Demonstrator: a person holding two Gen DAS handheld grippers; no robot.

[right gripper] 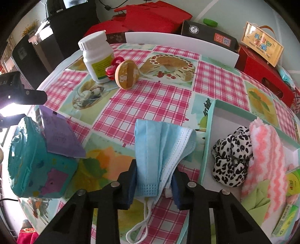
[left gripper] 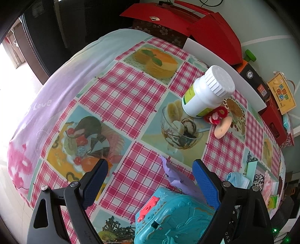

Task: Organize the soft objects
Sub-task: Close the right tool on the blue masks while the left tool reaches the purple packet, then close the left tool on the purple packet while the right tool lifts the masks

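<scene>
pink checked tablecloth point(left gripper: 120, 97), pale wall point(right gripper: 230, 11)

one face mask point(right gripper: 161, 144), one white bottle point(right gripper: 96, 56), two scrunchies point(right gripper: 231, 159)

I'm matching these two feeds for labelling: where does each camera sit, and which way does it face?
Left wrist view: on the left gripper, angled steeply down at the table; its open blue pads straddle a teal case.
Right wrist view: on the right gripper, angled down; its pads pinch a blue face mask beside an open box.
Shared: mask, teal case, white bottle, checked tablecloth.
</scene>
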